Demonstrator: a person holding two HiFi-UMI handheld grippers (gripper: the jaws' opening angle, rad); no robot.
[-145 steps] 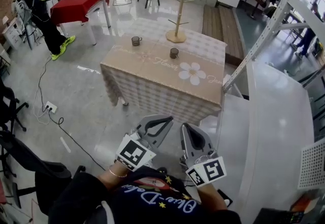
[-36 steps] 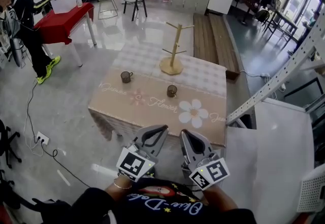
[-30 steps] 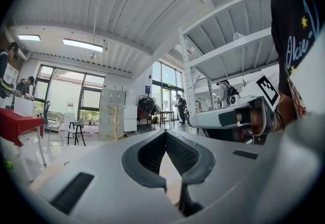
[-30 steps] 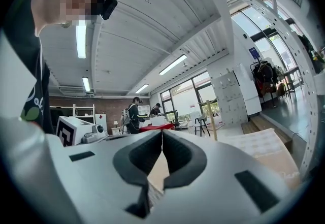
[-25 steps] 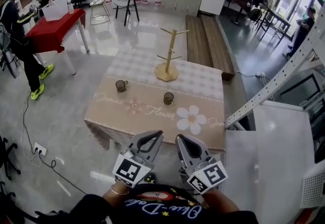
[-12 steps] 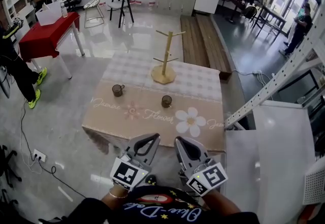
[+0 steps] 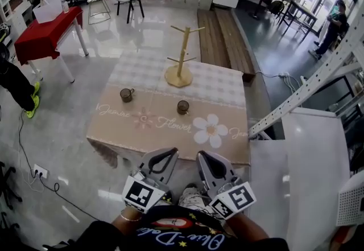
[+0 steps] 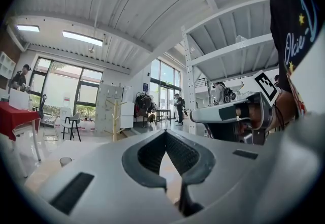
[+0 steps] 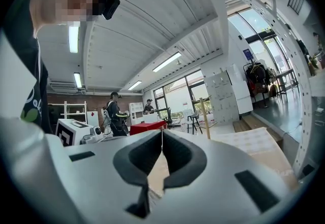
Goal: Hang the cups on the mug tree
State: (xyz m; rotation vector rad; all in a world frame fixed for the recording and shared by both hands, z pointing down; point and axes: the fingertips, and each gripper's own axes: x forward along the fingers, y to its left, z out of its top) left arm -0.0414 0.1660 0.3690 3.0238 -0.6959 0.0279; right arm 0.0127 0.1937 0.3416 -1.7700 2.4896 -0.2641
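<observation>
A wooden mug tree [image 7: 180, 56] stands bare at the far side of the cloth-covered table [image 7: 165, 127]. Two dark glass cups sit on the cloth: one [image 7: 126, 94] toward the left, the other [image 7: 182, 107] near the middle. Both grippers hang side by side short of the table's near edge, pointing level at it. My left gripper [image 7: 170, 152] is shut and empty, its tips meeting [image 8: 165, 131]. My right gripper [image 7: 202, 156] is also shut with nothing in it [image 9: 162, 131]. The tree [image 8: 115, 119] and one cup [image 8: 64, 161] show small in the left gripper view.
A slanted metal shelf post [image 7: 307, 85] and a white shelf board [image 7: 315, 176] stand close on the right. A red table [image 7: 42, 36] and people are at the far left. A wooden platform [image 7: 219, 33] lies behind the table, and a cable and power strip [image 7: 40, 171] on the floor.
The table with the tree and cups has drawn nearer in the head view. Both grippers keep the same shut pose in front of the body.
</observation>
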